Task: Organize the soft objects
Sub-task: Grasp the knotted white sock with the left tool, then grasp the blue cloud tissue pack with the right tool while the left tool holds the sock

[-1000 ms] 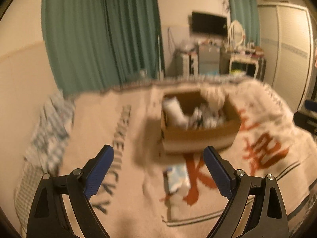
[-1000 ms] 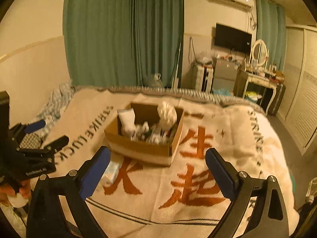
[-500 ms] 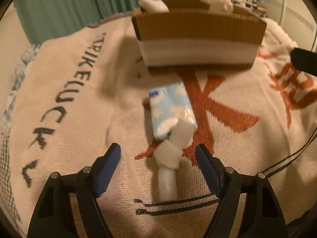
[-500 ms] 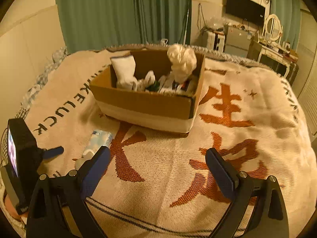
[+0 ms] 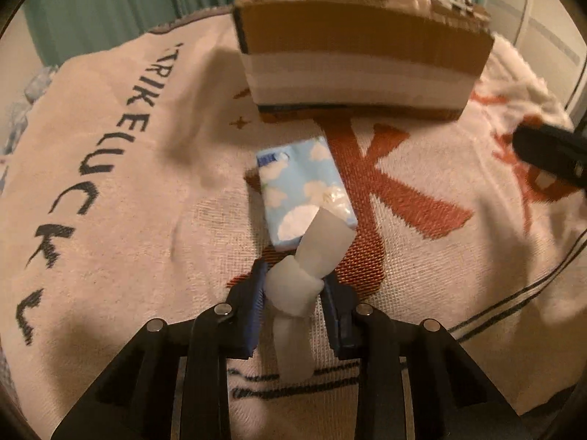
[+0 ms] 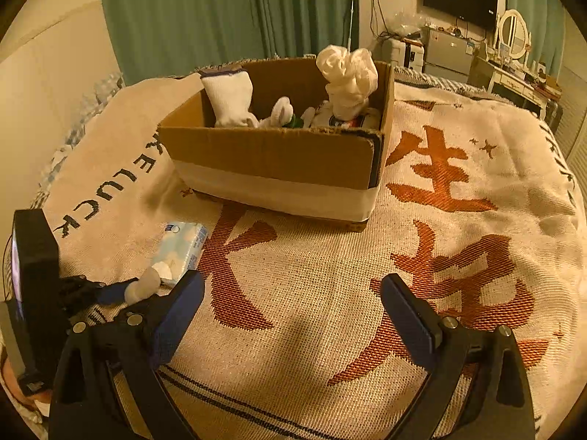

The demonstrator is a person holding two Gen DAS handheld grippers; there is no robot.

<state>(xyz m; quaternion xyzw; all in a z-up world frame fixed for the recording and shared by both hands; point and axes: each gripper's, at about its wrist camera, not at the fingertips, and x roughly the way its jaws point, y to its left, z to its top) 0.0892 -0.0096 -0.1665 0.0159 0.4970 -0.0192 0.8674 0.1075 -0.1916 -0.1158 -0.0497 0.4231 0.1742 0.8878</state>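
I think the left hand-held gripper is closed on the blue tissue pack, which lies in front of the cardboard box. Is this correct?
Not quite. In the left wrist view, the left hand-held gripper is closed on the knotted white cloth, not on the blue tissue pack. The pack does lie in front of the cardboard box.

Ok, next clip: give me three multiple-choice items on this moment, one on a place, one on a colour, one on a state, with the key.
1. Where does the tissue pack lie?
A. inside the cardboard box
B. on the blanket in front of the cardboard box
C. on the floor

2. What colour are the large woven characters on the blanket?
A. rust orange
B. green
C. purple

3. What is the left gripper doing?
A. wide open over bare blanket
B. closed on the knotted white cloth
C. holding the tissue pack

Key: B, the pack sits on the blanket short of the cardboard box. A, the big characters are rust orange. B, its blue pads sit against both sides of the knotted white cloth; the right gripper is open.
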